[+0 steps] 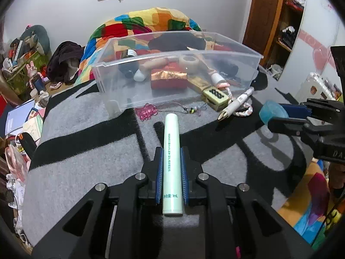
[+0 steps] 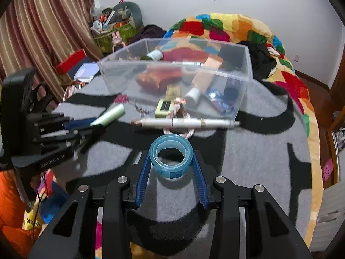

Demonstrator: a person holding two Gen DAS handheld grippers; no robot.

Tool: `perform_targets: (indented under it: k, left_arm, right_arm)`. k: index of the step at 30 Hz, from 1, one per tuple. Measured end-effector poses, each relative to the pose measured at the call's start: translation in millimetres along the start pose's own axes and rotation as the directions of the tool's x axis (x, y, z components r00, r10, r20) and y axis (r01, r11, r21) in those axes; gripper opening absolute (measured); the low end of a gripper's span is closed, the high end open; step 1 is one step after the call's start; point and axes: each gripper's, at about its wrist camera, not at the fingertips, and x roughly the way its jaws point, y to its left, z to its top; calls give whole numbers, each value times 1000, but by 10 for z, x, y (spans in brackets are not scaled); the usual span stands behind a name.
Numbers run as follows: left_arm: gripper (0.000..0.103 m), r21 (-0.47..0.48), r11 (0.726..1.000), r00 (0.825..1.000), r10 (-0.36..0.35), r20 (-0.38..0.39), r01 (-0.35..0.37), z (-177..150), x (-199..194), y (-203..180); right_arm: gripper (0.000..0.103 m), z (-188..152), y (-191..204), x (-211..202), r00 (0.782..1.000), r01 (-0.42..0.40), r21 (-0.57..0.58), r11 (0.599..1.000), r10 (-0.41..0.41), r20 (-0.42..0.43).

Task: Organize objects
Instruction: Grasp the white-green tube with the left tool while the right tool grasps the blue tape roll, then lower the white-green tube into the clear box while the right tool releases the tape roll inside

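Note:
My left gripper [image 1: 171, 150] is shut on a pale green tube [image 1: 171, 161], which points away from me above the grey blanket. From the right wrist the same tube [image 2: 110, 115] sticks out of the left gripper [image 2: 86, 125]. A blue tape roll [image 2: 170, 170] sits between the blue pads of my right gripper [image 2: 171, 153], which is shut on it; from the left wrist that roll [image 1: 272, 112] appears at the right. Ahead stands a clear plastic bin [image 1: 172, 54] [image 2: 172, 64] holding a red-gold pouch [image 1: 168, 77], tubes and other items.
Loose on the grey-and-black blanket [image 1: 86, 161] before the bin lie a white pen [image 2: 185, 123], a combination lock [image 2: 165, 108], a pink charm [image 1: 147, 111] and a braided cord [image 1: 243, 111]. Behind the bin is a colourful quilt [image 2: 226, 28]. Clutter [image 1: 21, 54] crowds the floor at left.

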Motion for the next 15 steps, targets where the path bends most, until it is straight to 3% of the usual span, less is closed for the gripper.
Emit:
perform_targets:
  k: [15]
  left_arm:
    - [15, -47, 997, 979, -55, 198, 65, 487, -489, -22]
  right_arm:
    - [35, 526, -206, -270, 986, 62, 62, 996, -71, 149]
